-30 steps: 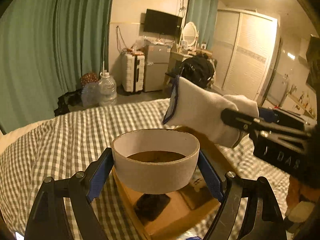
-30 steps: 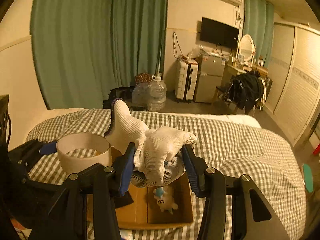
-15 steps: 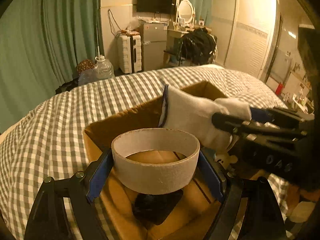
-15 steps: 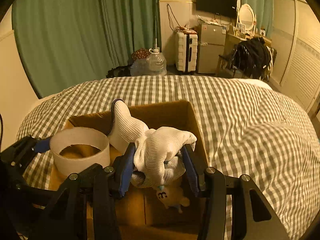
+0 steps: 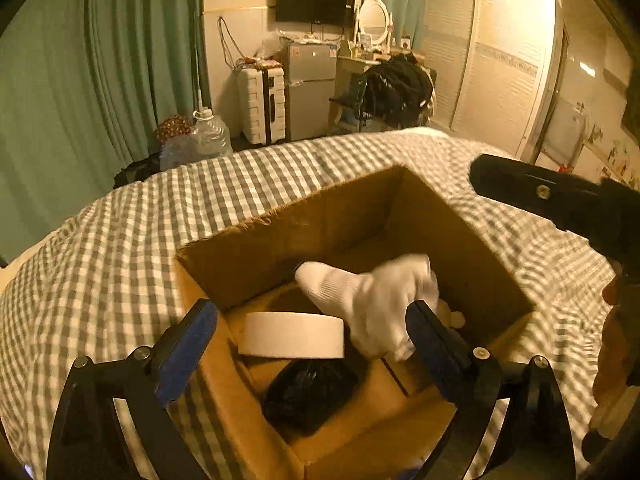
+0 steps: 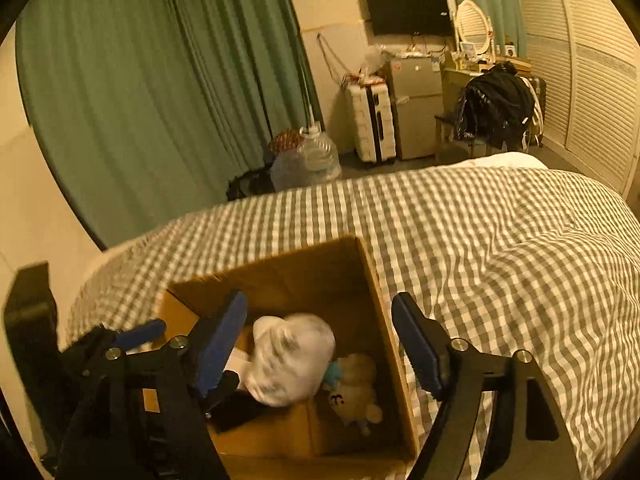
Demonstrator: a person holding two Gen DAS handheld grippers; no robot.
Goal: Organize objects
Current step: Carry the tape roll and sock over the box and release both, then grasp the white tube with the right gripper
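An open cardboard box (image 5: 352,216) (image 6: 372,280) sits on the checked bed. My left gripper (image 5: 312,336) is open above it; the white tape roll (image 5: 294,335) is free between its fingers, inside the box. My right gripper (image 6: 320,340) is open above the box. The white glove (image 5: 372,300) (image 6: 292,356) is blurred in the box, free of the fingers. A black bundle (image 5: 308,396) and a small plush toy (image 6: 356,388) lie on the box floor.
The grey-checked bedcover (image 6: 500,248) spreads around the box. Beyond the bed stand a water jug (image 5: 208,136), a white suitcase (image 5: 262,104), a small fridge (image 5: 312,88), a chair with black clothes (image 5: 396,88) and green curtains (image 5: 100,80).
Both grippers have opened over the box. The tape roll and the glove have left the fingers and dropped into the box. Both views have tilted down toward the box.
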